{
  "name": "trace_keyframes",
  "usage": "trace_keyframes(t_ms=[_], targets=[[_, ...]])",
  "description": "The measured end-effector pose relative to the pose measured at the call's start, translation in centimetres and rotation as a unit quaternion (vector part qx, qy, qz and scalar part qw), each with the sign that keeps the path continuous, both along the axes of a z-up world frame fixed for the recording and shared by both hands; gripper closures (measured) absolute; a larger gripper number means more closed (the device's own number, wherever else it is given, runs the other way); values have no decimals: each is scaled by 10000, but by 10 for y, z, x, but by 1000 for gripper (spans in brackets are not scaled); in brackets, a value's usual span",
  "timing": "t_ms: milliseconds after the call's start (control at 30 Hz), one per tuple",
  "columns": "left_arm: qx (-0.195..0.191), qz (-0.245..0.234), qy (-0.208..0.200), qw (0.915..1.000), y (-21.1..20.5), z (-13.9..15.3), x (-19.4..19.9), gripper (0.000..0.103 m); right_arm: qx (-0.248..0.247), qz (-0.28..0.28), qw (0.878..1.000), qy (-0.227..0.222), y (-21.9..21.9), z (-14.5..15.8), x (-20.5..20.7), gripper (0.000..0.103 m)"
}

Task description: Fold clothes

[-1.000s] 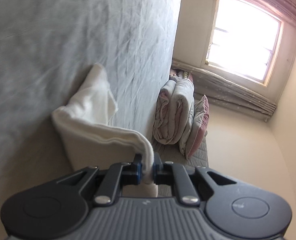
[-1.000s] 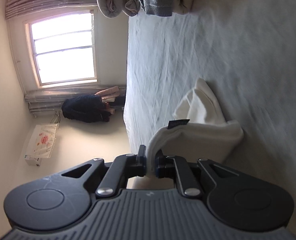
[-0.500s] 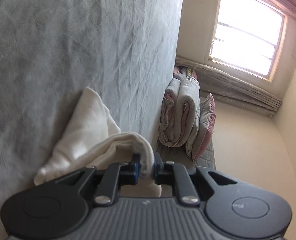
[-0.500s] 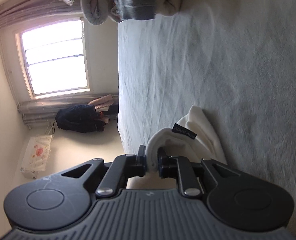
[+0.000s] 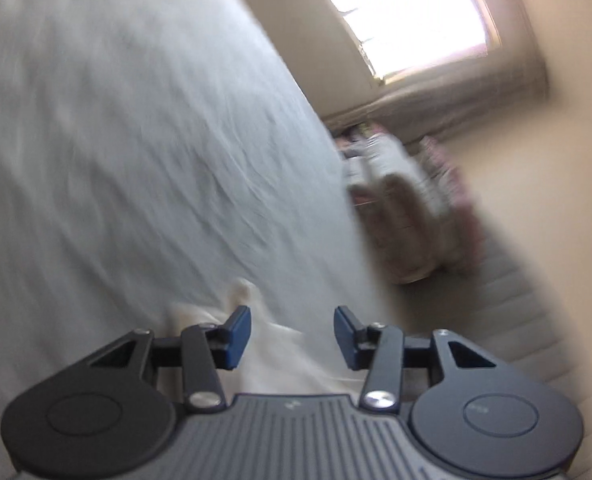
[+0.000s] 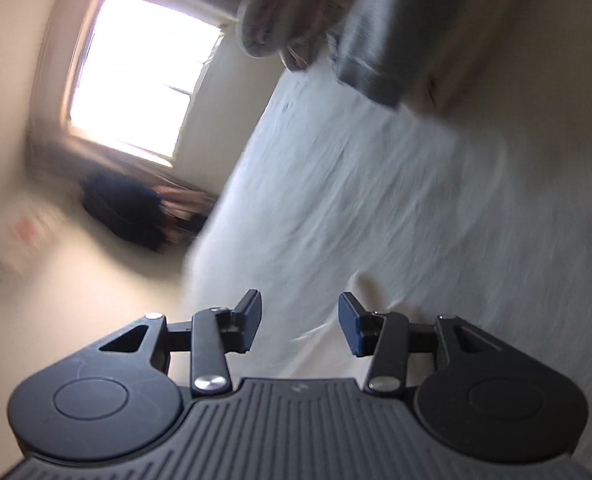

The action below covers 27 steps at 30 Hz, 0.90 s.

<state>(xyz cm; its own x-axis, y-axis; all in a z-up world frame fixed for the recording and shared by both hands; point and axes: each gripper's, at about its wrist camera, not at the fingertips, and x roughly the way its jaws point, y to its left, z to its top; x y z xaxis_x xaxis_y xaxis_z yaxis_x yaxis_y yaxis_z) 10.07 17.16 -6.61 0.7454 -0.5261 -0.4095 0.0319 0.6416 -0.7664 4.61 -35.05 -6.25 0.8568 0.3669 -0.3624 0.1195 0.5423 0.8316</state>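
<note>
A cream-white garment point(image 5: 280, 356) lies folded on the pale grey bedsheet point(image 5: 136, 160), low in the blurred left wrist view, just under and between the jaws. My left gripper point(image 5: 292, 334) is opening, and its blue pads stand apart without pressing the cloth. In the right wrist view the same garment point(image 6: 380, 292) shows as a pale edge by the right finger. My right gripper point(image 6: 300, 326) is also opening, with its pads clear of the fabric and the bedsheet point(image 6: 396, 208) beyond them. Both views are smeared by motion.
A stack of folded quilts and pillows point(image 5: 408, 208) sits at the head of the bed under a bright window point(image 5: 408, 12). In the right wrist view, grey and pinkish folded clothes point(image 6: 360, 32) hang at the top, and a dark bundle point(image 6: 128, 208) lies by the wall.
Both grippers held the white garment's edge before and have now let it go, jaws spread apart. Both views have rolled, and the garment has dropped low onto the bed.
</note>
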Motion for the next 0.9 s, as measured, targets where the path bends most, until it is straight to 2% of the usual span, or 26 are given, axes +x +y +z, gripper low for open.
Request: trace_keyframes(t_ms=[33,133,233,267,300,333,367,533,633,733,800,900], targets=[[219,-28,-68,9997,-4,0,4,55,-502,-6,9987,-33,9,0,-1,56],[498,-68,-133,9986,-9,-9,14,54,-1451,170,9892,-65,29,-8,0,56],[712,-79,-101,9974,-17,-22,21,59,-2086,242,9777,-92,45,-23,-1,57],[763,-78,-100,9970,-20,-26,22,78,-2262,229,9737,-125,48,-27,-3,67],[765,-92,-80,9970,-22,-30,24,89,-2438,215,9695,-157,51,-31,-5,74],[727,-54,-81,9973,-22,-32,24,91,-2612,201,9649,-189,53,-34,-6,81],[688,8,-106,9976,-22,-32,21,93,-2676,197,9630,-263,55,-36,-8,87],[785,227,-459,9956,-23,-25,7,95,-3076,-72,9485,-756,64,-15,-2,89],[902,364,-716,9927,-24,-20,2,95,-3369,-242,9347,-1102,71,0,6,89],[1313,401,-827,9871,-31,-20,4,95,-3696,-226,9231,-1042,74,-5,16,89],[1734,335,-795,9811,-41,-24,8,95,-3870,-136,9187,-783,75,-18,28,89],[2028,313,-652,9766,-48,-29,14,93,-3921,4,9190,-419,75,-32,42,89]])
